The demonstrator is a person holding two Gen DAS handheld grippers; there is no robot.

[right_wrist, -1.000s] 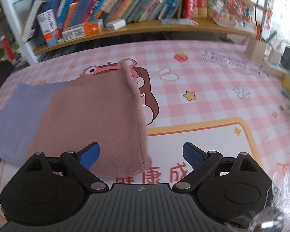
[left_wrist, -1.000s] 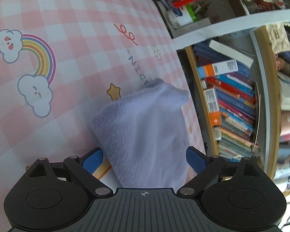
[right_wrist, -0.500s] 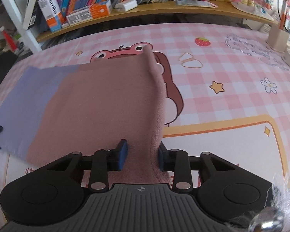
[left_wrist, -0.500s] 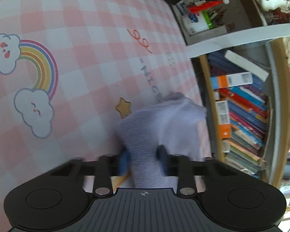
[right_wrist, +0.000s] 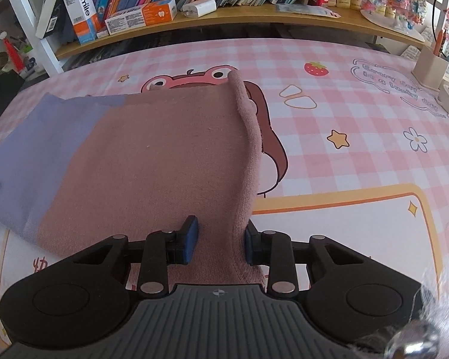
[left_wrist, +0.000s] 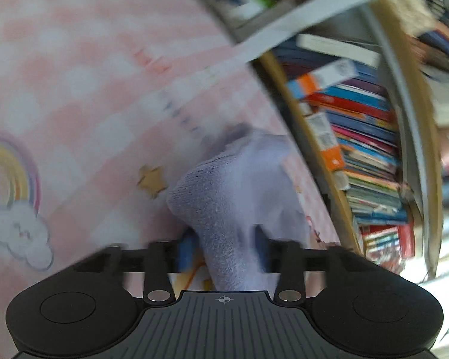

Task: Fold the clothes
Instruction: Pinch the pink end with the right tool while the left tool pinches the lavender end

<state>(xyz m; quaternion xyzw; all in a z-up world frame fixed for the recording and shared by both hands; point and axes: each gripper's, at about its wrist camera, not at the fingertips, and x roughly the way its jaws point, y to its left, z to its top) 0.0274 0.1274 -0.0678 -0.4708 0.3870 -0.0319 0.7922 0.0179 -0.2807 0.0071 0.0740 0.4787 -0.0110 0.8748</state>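
Behind cloth [right_wrist: 152, 161]: bookshelf [right_wrist: 224, 15], pen holder [right_wrist: 431, 65]; mat [right_wrist: 344, 119] bare ahead.

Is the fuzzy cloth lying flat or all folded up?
Mostly flat: the cloth lies spread on the table, only its pinched near corners bunched.

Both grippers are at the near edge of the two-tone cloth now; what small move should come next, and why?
Probably lift both near corners together and carry them toward the far edge. The right gripper pinches the brown end of the cloth. The left gripper has the purple end bunched between its pads; its jaws have just been reopening, so that grip may need firming first. The cloth's far half lies flat on the pink checked mat.
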